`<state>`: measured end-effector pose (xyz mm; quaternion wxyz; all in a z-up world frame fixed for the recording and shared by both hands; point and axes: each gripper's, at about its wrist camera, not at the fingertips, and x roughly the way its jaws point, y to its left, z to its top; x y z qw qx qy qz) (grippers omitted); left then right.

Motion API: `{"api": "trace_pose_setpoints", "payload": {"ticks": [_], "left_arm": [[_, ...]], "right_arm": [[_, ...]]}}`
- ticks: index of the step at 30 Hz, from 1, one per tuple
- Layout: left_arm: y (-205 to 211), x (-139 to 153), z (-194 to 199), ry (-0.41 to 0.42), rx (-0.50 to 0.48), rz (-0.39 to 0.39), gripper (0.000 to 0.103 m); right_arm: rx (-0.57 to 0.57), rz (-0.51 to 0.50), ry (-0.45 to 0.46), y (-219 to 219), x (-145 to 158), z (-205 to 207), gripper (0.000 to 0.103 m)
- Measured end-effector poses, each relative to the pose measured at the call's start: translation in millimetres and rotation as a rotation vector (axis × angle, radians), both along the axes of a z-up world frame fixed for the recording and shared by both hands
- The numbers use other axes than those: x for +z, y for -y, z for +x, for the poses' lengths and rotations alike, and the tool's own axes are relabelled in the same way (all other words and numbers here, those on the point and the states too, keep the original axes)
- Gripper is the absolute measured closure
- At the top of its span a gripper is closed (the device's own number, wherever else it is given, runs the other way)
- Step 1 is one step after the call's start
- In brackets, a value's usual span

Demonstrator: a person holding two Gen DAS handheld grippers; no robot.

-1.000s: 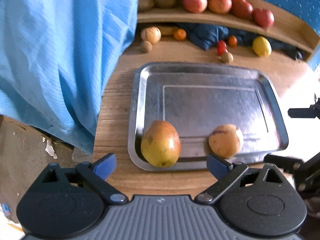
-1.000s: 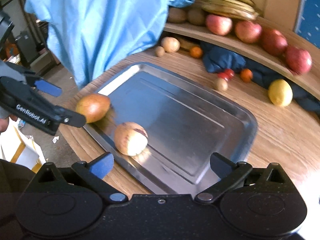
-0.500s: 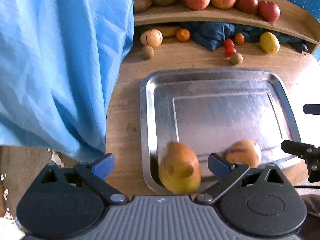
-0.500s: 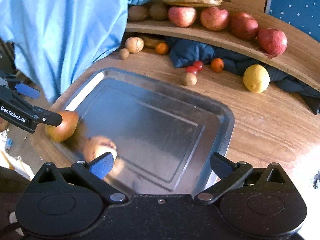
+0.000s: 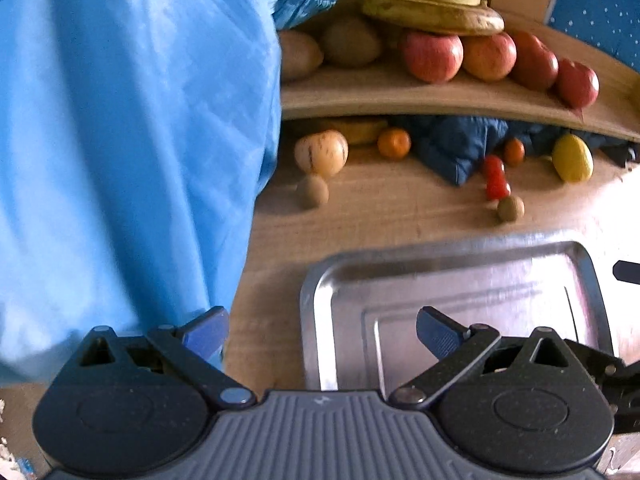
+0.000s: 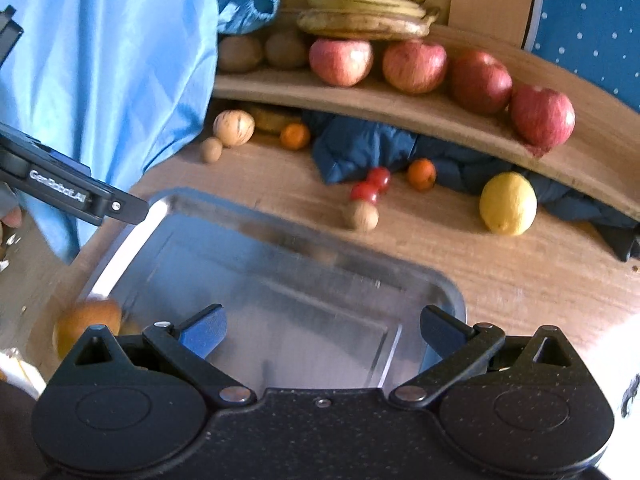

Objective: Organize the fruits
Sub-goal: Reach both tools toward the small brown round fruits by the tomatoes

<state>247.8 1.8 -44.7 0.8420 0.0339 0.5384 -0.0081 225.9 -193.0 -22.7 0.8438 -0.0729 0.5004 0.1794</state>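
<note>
A steel tray point(image 5: 460, 256) point(image 6: 256, 220) lies on the wooden table in front of both grippers. A blurred orange-brown fruit point(image 6: 86, 320) sits at the tray's near left corner, seen only in the right wrist view. My left gripper point(image 5: 320, 332) is open over the tray's left rim, holding nothing. My right gripper point(image 6: 322, 330) is open above the tray's near part, also holding nothing. Loose on the table beyond the tray are a lemon point(image 6: 508, 204), red tomatoes point(image 6: 370, 186), a small brown fruit point(image 6: 362, 216), an orange point(image 6: 295, 136) and a pale striped fruit point(image 6: 234, 128).
A curved wooden shelf point(image 6: 400, 104) at the back carries several red apples point(image 6: 414, 66), bananas point(image 6: 368, 12) and brown fruits. A dark blue cloth point(image 6: 360, 148) lies under it. A light blue sheet point(image 5: 120, 140) hangs at the left. The left gripper's finger point(image 6: 80, 196) reaches in by the tray's far left corner.
Both views have swung up toward the shelf. The two fruits at the tray's near edge have dropped out of the left wrist view; one still shows in the right wrist view.
</note>
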Motion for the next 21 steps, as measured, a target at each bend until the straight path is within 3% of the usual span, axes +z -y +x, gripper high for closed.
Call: {"api": "trace_pose_setpoints", "payload": {"ticks": [7,16,21], "left_arm": [[2.2,-15.3,37.7,-0.011,0.007,-0.055,0.001],[2.7,-28.9,68.6,0.012,-0.001,-0.043,0.001],[2.8,-37.0,78.1,0.039,0.026,-0.018,0.001]], "right_arm": [[-0.054,0.005,0.024,-10.8,-3.4,25.1,0.001],[-0.121,0.034,0.043,-24.7,-19.2,59.8,0.002],[-0.167,0.017,0.028,-27.1,-33.5,73.4,0.008]]}}
